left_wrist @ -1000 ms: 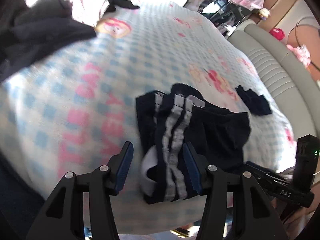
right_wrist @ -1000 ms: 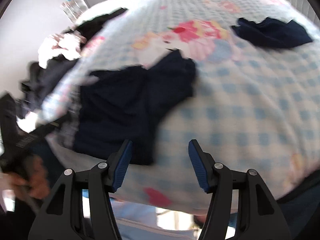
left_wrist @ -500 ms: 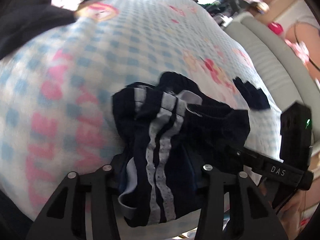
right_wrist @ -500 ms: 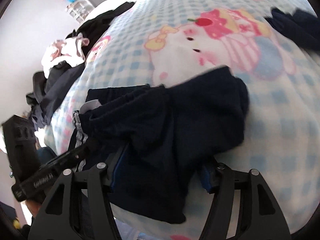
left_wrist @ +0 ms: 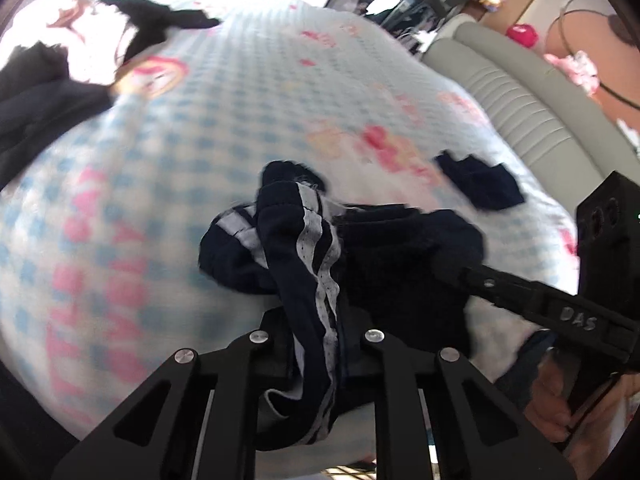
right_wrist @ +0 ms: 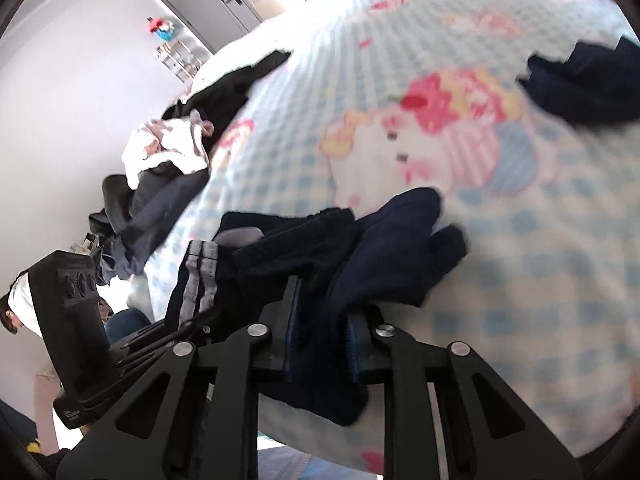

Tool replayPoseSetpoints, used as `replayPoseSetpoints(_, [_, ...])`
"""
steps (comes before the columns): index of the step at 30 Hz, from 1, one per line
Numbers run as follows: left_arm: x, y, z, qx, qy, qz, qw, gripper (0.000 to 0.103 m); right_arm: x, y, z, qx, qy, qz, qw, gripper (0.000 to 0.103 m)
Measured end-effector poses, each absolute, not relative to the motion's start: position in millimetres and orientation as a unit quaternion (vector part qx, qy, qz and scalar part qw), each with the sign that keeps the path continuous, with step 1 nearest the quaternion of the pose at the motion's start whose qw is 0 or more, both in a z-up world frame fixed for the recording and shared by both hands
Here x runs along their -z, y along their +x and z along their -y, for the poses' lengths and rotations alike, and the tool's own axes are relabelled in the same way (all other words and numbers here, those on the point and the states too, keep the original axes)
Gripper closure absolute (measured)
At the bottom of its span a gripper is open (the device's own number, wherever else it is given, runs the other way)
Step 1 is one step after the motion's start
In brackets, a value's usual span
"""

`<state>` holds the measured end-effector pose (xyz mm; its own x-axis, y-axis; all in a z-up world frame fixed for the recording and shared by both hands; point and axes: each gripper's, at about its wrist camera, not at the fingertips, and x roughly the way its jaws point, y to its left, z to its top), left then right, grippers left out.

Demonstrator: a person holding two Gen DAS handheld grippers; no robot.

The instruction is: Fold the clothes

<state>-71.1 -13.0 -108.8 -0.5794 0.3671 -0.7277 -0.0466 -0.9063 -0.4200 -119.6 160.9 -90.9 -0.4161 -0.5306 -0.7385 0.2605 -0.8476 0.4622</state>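
A heap of dark clothes (left_wrist: 48, 92) lies at ten o'clock on the checked cartoon blanket (left_wrist: 248, 92), a small navy piece (left_wrist: 478, 184) at two o'clock, a grey padded headboard (left_wrist: 532, 108) beyond. The navy shorts (left_wrist: 384, 256), bunched near the blanket's front edge, run roughly left to right, white side stripes trailing towards six o'clock. The left gripper (left_wrist: 316, 344) has just closed on the striped edge; the right gripper (right_wrist: 320, 344) has just closed on plain navy cloth, seemingly the same shorts.
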Motion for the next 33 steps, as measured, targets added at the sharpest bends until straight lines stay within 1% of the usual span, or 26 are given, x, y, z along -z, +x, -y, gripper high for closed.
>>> replayPoseSetpoints(1, [102.7, -71.7, 7.1, -0.872, -0.439, 0.177, 0.125, 0.088, 86.0, -119.0, -164.9, 0.833, 0.48, 0.14, 0.238, 0.091])
replayPoseSetpoints(4, [85.6, -76.4, -12.6, -0.876, -0.434, 0.155, 0.144, 0.089, 77.1, -116.5, -178.2, 0.841, 0.47, 0.142, 0.229, 0.093])
replayPoseSetpoints(14, [50.9, -102.8, -87.8, -0.865, -0.442, 0.124, 0.203, 0.089, 60.0, -117.3, -250.3, 0.85, 0.457, 0.184, 0.186, 0.094])
replayPoseSetpoints(16, [45.8, -113.2, -109.5, -0.862, -0.441, 0.126, 0.216, 0.089, 54.9, -122.3, -271.4, 0.853, 0.452, 0.195, 0.172, 0.094])
replayPoseSetpoints(21, [35.0, -149.2, -181.9, -0.858, -0.43, 0.102, 0.261, 0.089, 40.0, -137.4, -331.3, 0.865, 0.431, 0.219, 0.133, 0.094])
replayPoseSetpoints(25, [22.3, -185.4, -234.2, -0.863, -0.408, 0.089, 0.284, 0.089, 16.1, -165.3, -381.9, 0.88, 0.417, 0.204, 0.1, 0.094])
replayPoseSetpoints(28, [7.3, -219.5, -265.3, -0.87, -0.381, 0.099, 0.296, 0.089, -7.7, -192.9, -420.4, 0.896, 0.395, 0.187, 0.079, 0.094])
replayPoseSetpoints(31, [3.2, -257.6, -276.4, -0.873, -0.368, 0.129, 0.291, 0.089, -27.4, -222.5, -455.0, 0.907, 0.372, 0.184, 0.066, 0.094])
replayPoseSetpoints(32, [3.4, -270.4, -279.5, -0.874, -0.366, 0.139, 0.289, 0.088, -29.4, -233.3, -463.5, 0.911, 0.368, 0.178, 0.059, 0.094])
replayPoseSetpoints(33, [16.4, -283.5, -278.2, -0.869, -0.381, 0.146, 0.28, 0.085, -29.0, -245.2, -472.3, 0.915, 0.363, 0.17, 0.05, 0.094])
